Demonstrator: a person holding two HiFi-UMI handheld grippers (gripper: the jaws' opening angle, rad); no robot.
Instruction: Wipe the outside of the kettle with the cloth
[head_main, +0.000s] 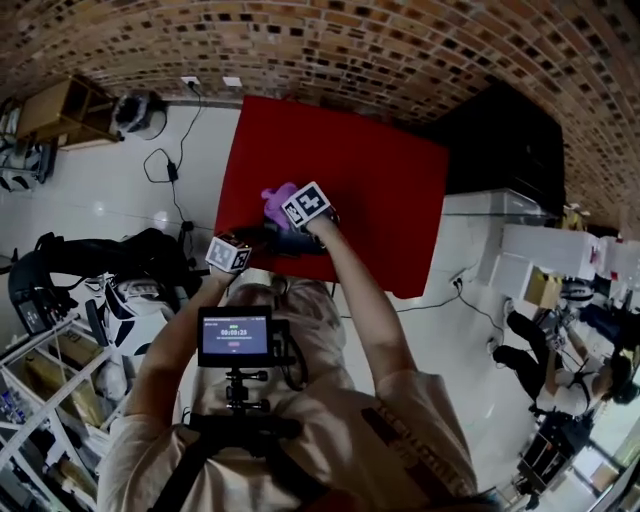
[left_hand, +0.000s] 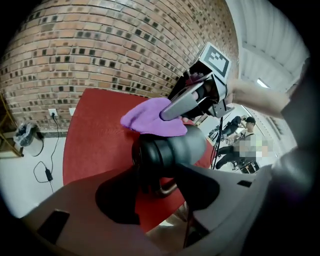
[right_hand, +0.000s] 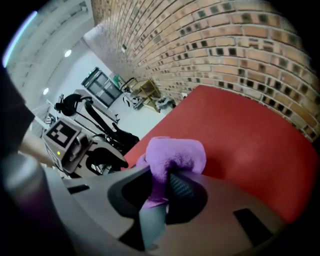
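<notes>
Progress looks early. The right gripper (right_hand: 160, 196) is clenched on a bunched purple cloth (right_hand: 175, 155) and presses it on the upper side of the dark kettle (left_hand: 175, 147). The left gripper (left_hand: 160, 192) has its jaws spread wide around the kettle's body and appears to grip it, holding it above the red table top (left_hand: 95, 135). I judge that only this top patch is being wiped. The sides, the underside and the part covered by the left gripper's own pads remain, so the kettle will need turning or regrasping. No view shows how clean its surface is.

In the head view, both grippers work over the near left part of the red table top, close to its near edge, with white floor below. Bare red surface extends to the far side and to the right. A brick wall (head_main: 400, 50) stands behind the far edge, well apart from the kettle. The two grippers sit just beside each other, so wide strokes risk knocking them together.
</notes>
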